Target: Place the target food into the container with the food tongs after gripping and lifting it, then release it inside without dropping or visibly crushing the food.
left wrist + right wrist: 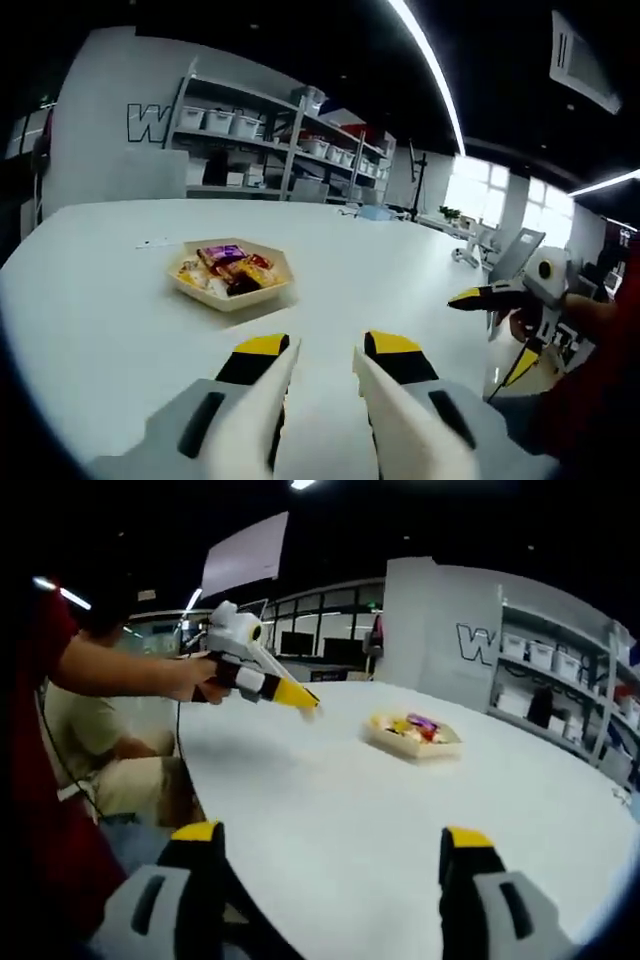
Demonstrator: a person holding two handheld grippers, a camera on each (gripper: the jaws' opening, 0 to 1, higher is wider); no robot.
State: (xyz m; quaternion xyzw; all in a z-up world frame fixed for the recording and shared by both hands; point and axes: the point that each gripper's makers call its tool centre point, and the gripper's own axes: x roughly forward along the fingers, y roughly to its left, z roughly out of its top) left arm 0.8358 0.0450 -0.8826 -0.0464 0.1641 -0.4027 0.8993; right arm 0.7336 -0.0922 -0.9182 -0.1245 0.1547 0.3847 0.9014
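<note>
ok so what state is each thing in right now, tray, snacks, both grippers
tray: flat on the white table, holding snacks
snacks: piled in the tray, untouched
left gripper: fingers apart, nothing held
right gripper: fingers wide apart, nothing held

White, yellow-tipped tool (325, 352); red sleeve (35, 780)

A white counter (120, 300) is seen; a tan tray (232, 297) is filled with purple, red and yellow wrappers. Yellow tips are borne by each grey-and-black hand-held gripper (322, 352).

snacks (232, 268) in tray (283, 286), tray on table (100, 300)
</note>
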